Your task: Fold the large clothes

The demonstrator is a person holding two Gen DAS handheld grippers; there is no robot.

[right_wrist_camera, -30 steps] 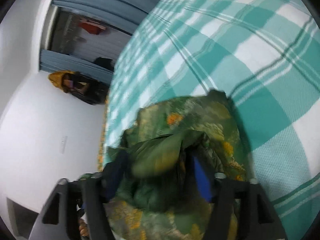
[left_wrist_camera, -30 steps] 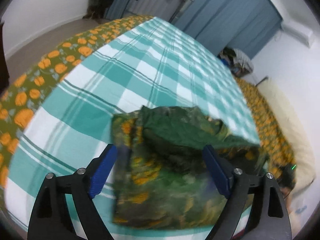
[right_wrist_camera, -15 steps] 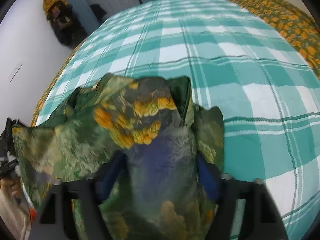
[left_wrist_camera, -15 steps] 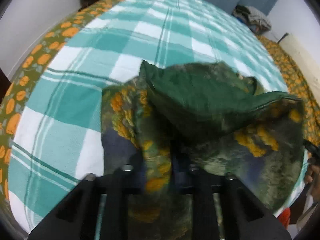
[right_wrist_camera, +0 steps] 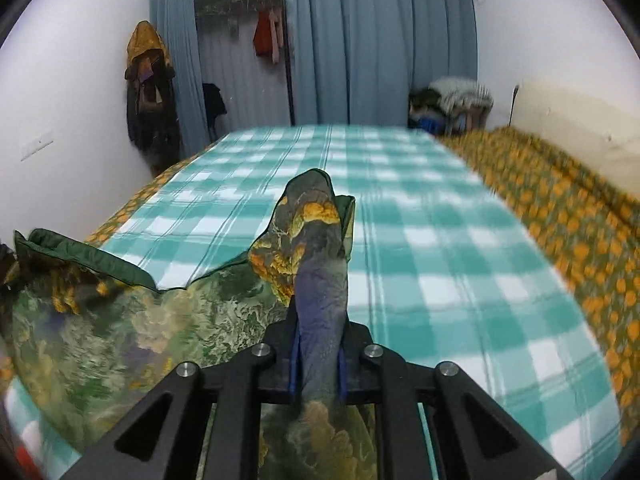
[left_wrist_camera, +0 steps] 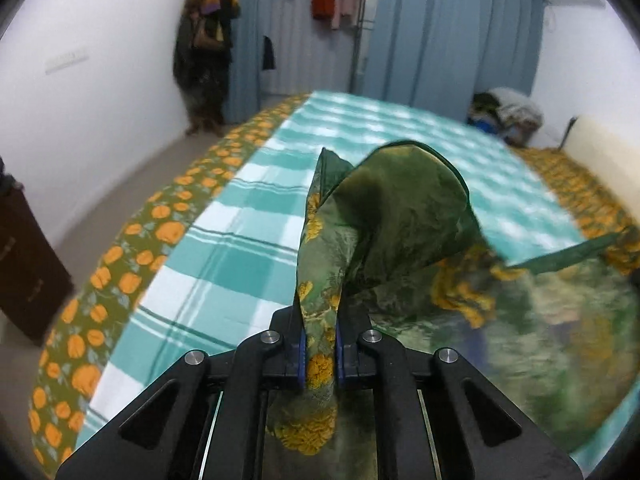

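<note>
A large green garment (left_wrist_camera: 404,224) with orange and yellow flower print hangs lifted above the bed. My left gripper (left_wrist_camera: 319,354) is shut on one bunched corner of it, the cloth standing up between the blue pads. My right gripper (right_wrist_camera: 318,360) is shut on another corner of the same garment (right_wrist_camera: 308,240). The cloth stretches between the two grippers, sagging over the near edge of the bed and blurred with motion.
The bed carries a teal and white checked sheet (right_wrist_camera: 420,216) over an orange-flowered cover (left_wrist_camera: 132,248). Blue curtains (right_wrist_camera: 380,40), hung clothes (right_wrist_camera: 148,92) on the left wall, a laundry pile (right_wrist_camera: 452,104) and a dark cabinet (left_wrist_camera: 24,264) stand around.
Both grippers closed on the garment's corners and lifted it off the bed. The views swung from looking down at the sheet to looking level across the room.
</note>
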